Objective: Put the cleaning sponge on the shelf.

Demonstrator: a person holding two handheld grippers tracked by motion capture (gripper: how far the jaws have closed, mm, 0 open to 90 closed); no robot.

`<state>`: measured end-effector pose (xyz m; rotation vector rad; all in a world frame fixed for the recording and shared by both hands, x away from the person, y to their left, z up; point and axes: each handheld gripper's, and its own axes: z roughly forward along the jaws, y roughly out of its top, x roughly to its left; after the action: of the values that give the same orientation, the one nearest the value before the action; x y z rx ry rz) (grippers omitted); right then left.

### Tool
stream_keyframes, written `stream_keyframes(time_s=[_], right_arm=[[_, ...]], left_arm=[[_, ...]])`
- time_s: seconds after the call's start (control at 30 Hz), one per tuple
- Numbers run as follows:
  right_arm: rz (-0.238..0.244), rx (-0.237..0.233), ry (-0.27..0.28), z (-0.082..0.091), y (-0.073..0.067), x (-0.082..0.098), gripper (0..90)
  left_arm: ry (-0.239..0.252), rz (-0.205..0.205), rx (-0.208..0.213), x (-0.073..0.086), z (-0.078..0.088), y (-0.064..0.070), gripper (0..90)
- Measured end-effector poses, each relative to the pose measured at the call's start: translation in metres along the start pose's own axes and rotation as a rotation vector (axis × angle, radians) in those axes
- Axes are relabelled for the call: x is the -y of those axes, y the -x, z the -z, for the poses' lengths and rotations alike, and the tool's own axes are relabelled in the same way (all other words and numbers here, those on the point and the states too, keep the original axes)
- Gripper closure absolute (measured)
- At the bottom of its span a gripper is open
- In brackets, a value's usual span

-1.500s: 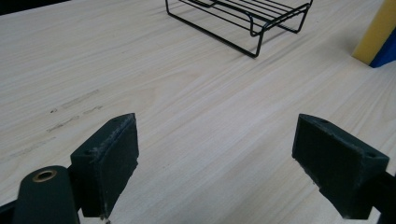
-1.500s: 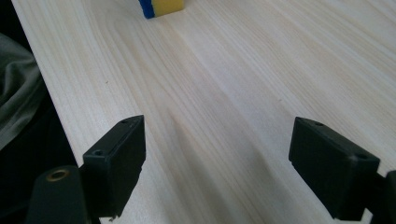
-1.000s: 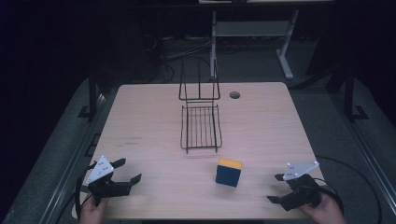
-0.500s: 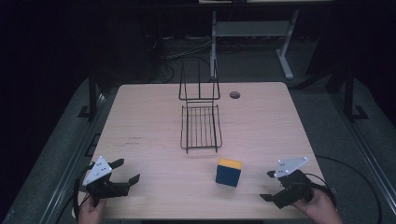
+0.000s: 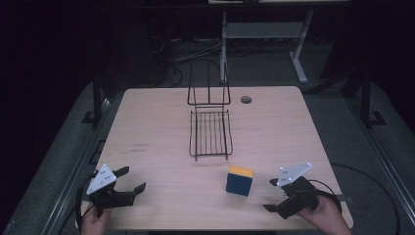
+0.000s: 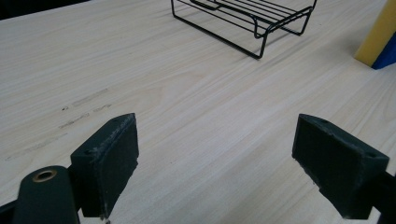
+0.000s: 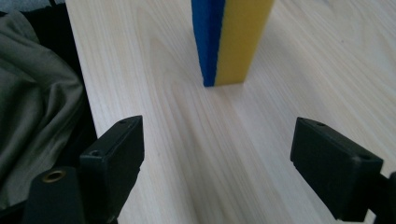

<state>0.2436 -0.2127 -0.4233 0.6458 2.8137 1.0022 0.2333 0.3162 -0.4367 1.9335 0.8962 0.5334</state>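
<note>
While both claws sit low at the near table edge:
Left gripper (image 5: 132,182): jaws wide, nothing between, aimed toward the wire rack (image 5: 211,132).
Block (image 5: 240,180): blue-and-yellow, upright, long axis vertical, just left of and ahead of the right gripper (image 5: 270,195).
Right gripper: jaws wide, empty; shifted slightly nearer the block than a second ago.

The high view looks forward and down over the whole table (image 5: 156,122). Each gripper view sits low and close above the tabletop, looking along its own jaws. All three views share the blue-and-yellow block (image 5: 240,180), at the right edge of the left gripper view (image 6: 380,35) and top centre of the right gripper view (image 7: 231,37).
</note>
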Motion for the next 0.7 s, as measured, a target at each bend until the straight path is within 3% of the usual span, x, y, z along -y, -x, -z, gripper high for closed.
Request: stream_keyframes(time_s=[0.27,0.7], right_arm=[[0.029,-0.014,-0.010,-0.013,-0.001,-0.018,16.9],[0.072,-0.031,-0.014,-0.019,0.001,-0.041,17.0]], left_arm=[[0.006,-0.001,0.001,-0.001,0.001,0.001,14.1],[0.006,-0.009,0.001,-0.002,0.001,0.002,14.1]])
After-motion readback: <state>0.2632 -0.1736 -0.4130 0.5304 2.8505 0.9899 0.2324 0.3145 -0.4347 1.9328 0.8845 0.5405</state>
